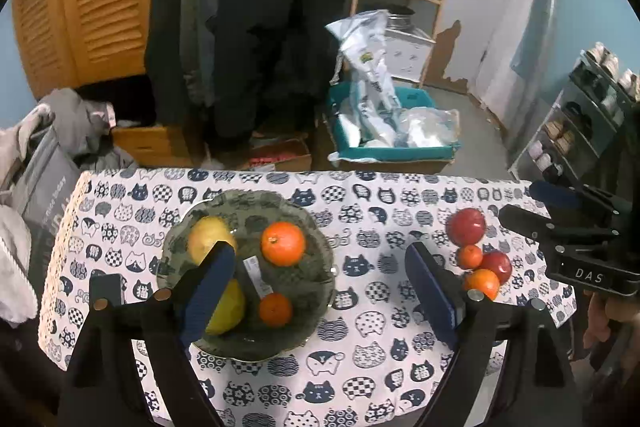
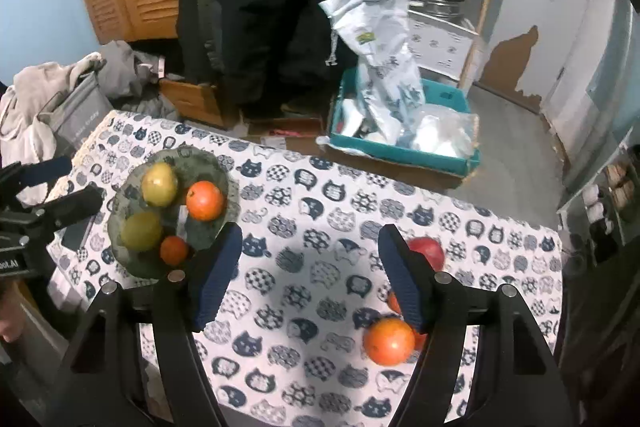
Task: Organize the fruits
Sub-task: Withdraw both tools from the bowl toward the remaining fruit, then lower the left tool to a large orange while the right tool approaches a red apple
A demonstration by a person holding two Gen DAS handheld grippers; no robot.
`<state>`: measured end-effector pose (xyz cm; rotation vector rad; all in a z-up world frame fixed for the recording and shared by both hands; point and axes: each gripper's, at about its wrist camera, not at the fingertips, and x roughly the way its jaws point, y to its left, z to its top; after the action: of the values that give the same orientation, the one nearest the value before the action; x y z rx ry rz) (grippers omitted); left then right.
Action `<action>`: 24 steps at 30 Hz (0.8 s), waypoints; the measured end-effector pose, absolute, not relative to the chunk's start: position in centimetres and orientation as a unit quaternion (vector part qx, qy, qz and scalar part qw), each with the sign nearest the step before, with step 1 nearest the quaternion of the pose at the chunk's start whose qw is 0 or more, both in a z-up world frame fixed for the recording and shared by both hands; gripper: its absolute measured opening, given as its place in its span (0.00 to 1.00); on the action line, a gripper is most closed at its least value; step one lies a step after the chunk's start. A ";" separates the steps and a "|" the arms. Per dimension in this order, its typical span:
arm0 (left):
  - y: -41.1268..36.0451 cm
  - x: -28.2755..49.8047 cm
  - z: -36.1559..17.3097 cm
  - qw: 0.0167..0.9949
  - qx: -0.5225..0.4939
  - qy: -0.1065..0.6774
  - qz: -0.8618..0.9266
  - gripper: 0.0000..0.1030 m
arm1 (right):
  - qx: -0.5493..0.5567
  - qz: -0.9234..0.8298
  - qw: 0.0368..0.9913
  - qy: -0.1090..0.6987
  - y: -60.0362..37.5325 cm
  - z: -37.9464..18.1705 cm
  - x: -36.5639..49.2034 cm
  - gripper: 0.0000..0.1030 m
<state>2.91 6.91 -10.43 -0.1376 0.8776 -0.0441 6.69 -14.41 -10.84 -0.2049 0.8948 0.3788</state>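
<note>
A greenish glass plate (image 1: pixel 280 203) (image 2: pixel 200 155) on the cat-print tablecloth holds two yellow fruits (image 1: pixel 208 235) (image 2: pixel 159 183), a large orange (image 1: pixel 283 243) (image 2: pixel 205 200), a small orange (image 1: pixel 275 309) and a paper label. To the right, loose on the cloth, lie a red apple (image 1: pixel 466 226) (image 2: pixel 428 251), a second red fruit (image 1: pixel 498 265) and two oranges (image 1: pixel 482 283) (image 2: pixel 389 341). My left gripper (image 1: pixel 320 251) hangs open above the plate's right side, holding nothing. My right gripper (image 2: pixel 310 233) is open and empty above the cloth, left of the loose fruit.
A dark flat device (image 1: pixel 106 287) lies left of the plate. Beyond the table's far edge are a teal box (image 1: pixel 392 151) of bags, hanging coats, a wooden shelf and a laundry pile (image 2: pixel 40 99) at the left. A shoe rack (image 1: pixel 580 123) stands right.
</note>
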 end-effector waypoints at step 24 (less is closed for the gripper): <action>-4.6 2.9 -10.4 0.900 0.009 0.427 -0.087 0.96 | -0.032 0.102 0.895 0.433 -27.5 -12.5 4.9 0.73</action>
<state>2.90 -4.60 -10.42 0.0194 0.8836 -0.1799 4.92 -27.49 -12.46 -0.0671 0.8979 0.2115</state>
